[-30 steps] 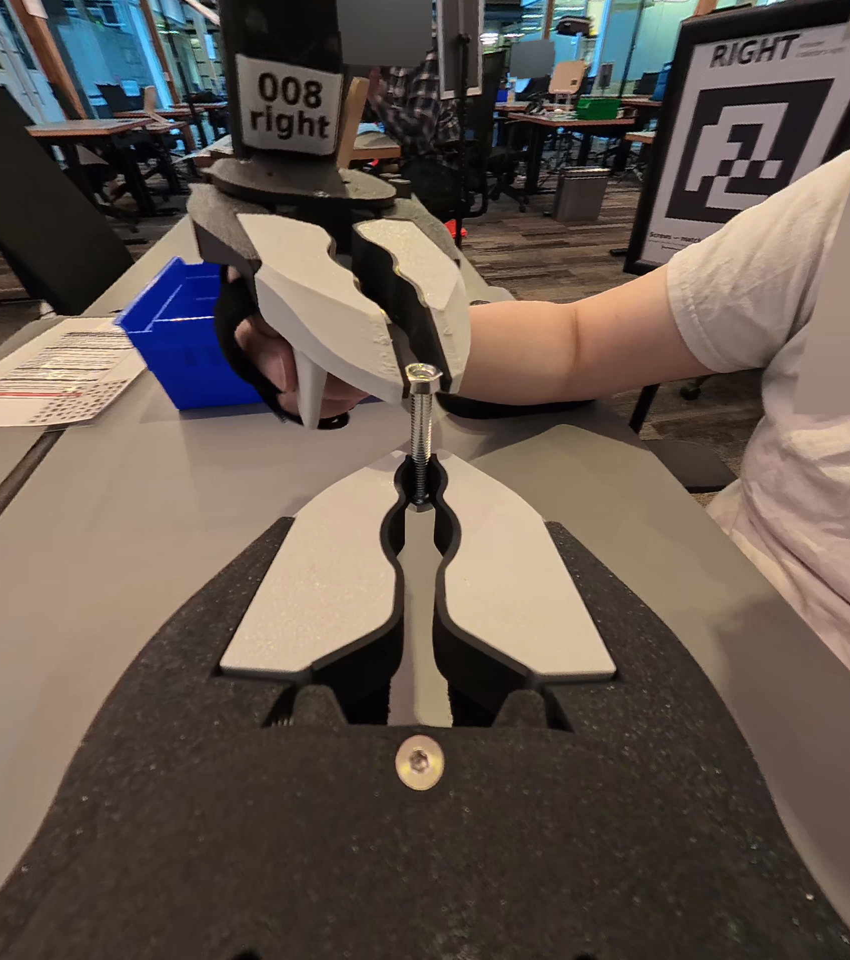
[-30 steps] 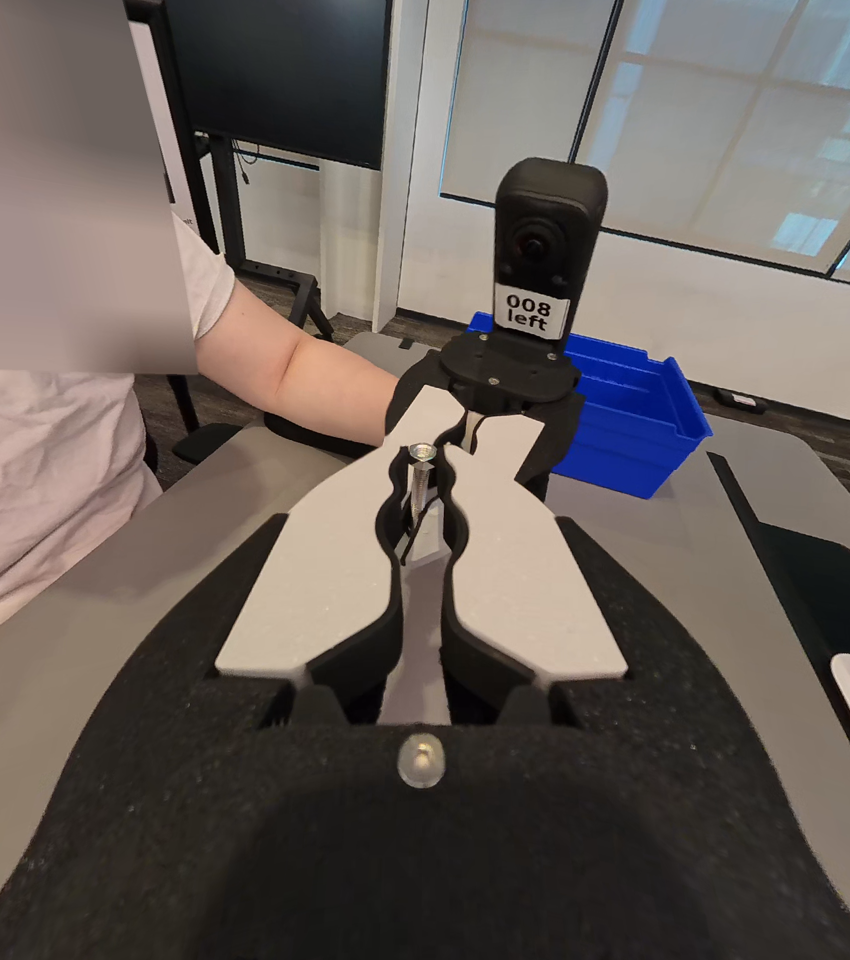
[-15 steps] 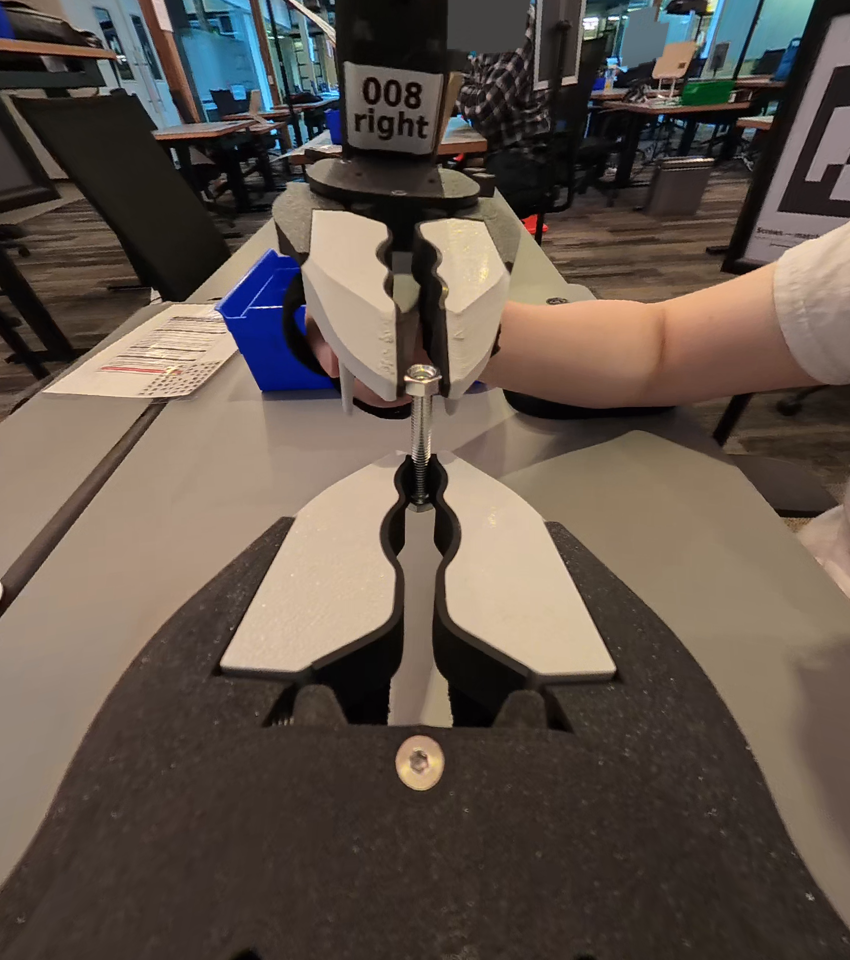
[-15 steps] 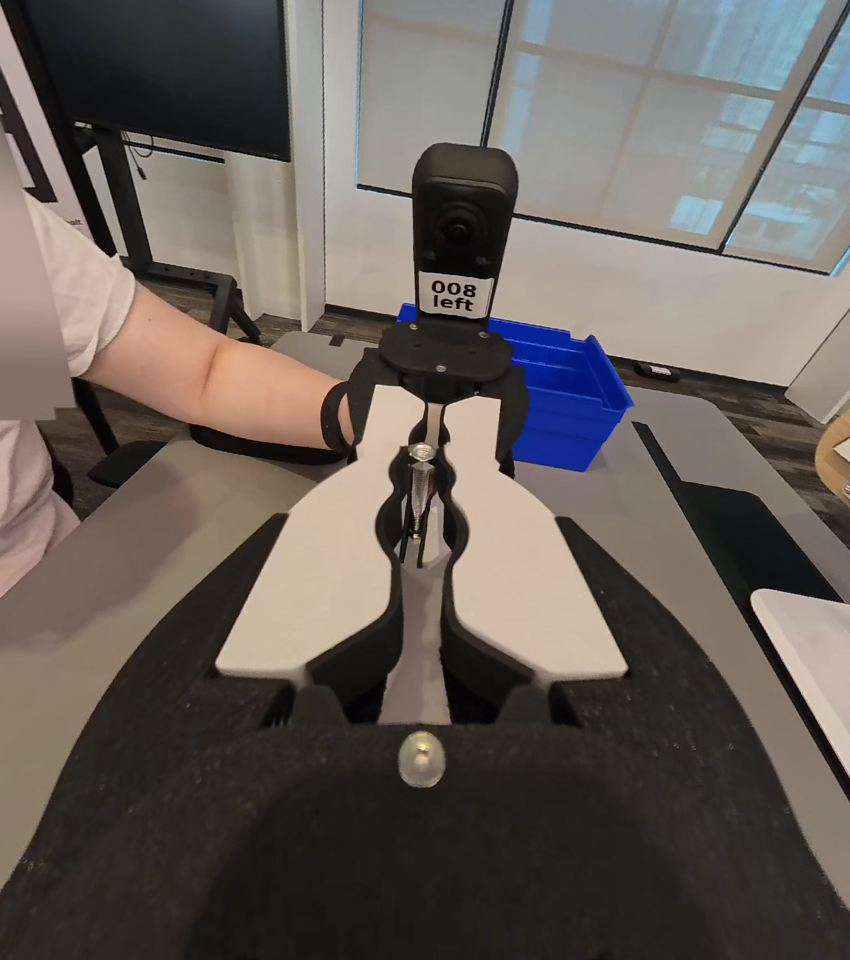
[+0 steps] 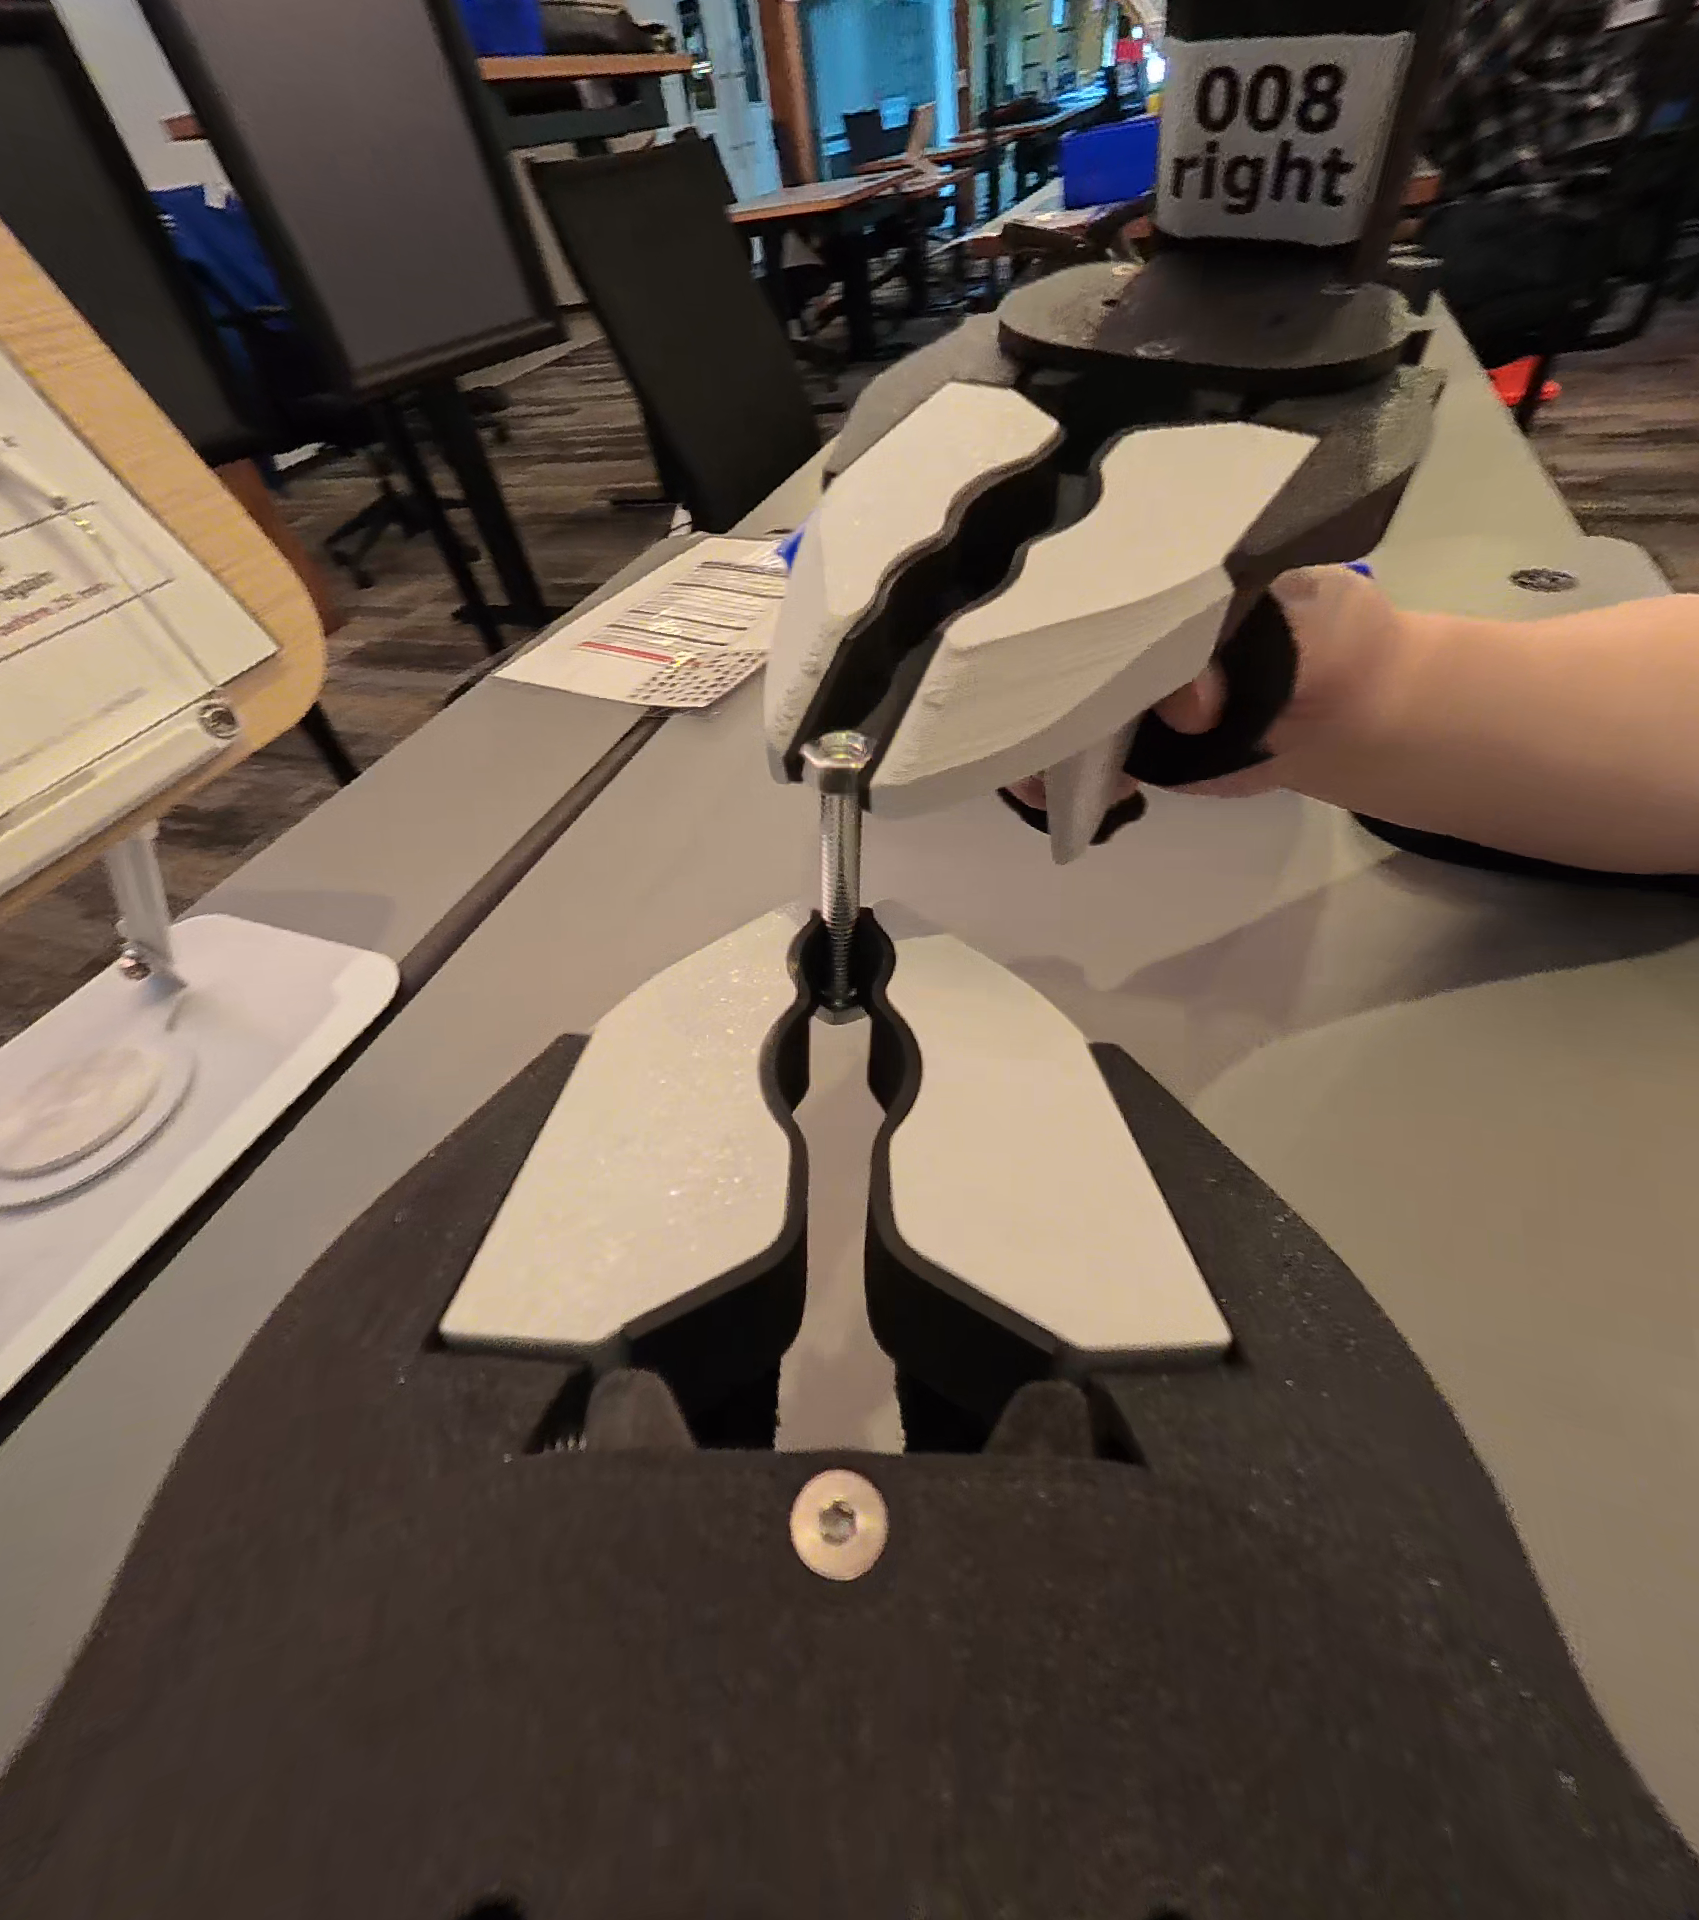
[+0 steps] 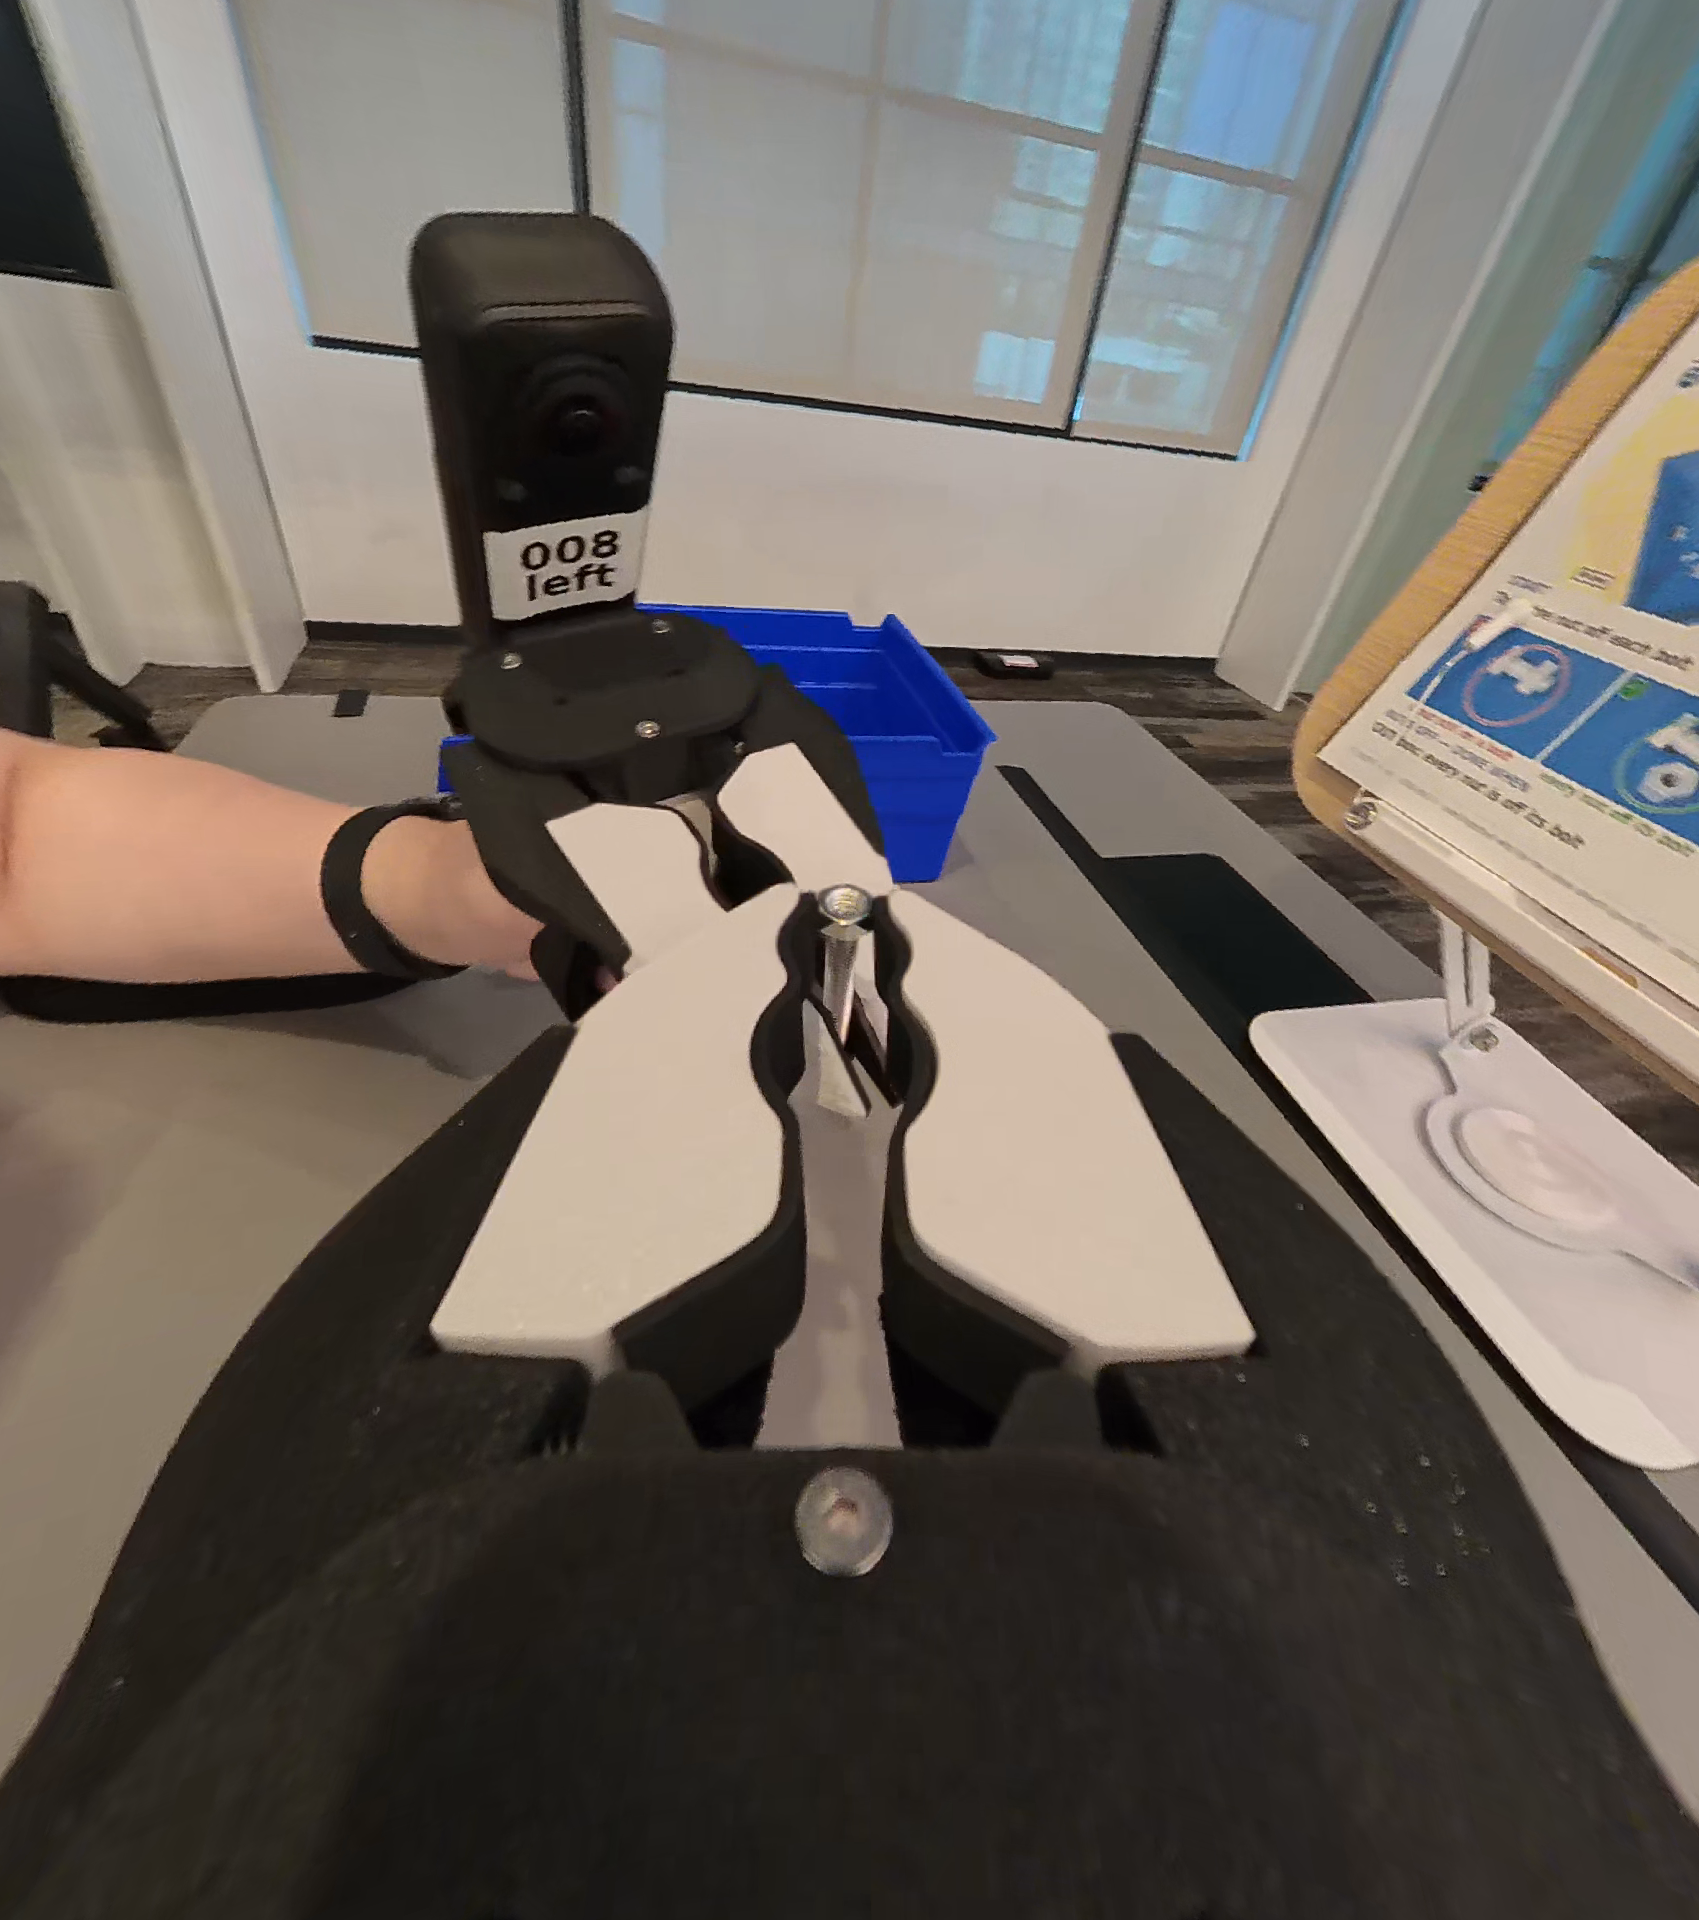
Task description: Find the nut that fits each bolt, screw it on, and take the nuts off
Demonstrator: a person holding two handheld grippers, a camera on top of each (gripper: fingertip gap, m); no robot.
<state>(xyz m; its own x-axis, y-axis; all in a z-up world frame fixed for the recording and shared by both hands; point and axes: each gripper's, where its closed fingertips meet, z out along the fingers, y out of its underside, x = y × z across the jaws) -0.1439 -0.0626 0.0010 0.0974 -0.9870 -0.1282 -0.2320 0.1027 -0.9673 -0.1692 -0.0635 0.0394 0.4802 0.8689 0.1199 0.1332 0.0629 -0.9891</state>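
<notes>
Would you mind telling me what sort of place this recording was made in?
Most likely an open-plan office or lab: rows of desks and office chairs behind, a grey table, and an instruction board on a stand.

Even indoor light, daylight admitted through windows [image 6: 928, 208]; soft shadows cast on table [image 5: 1447, 1143], edges bent by wide-angle lens, background blurred
</notes>
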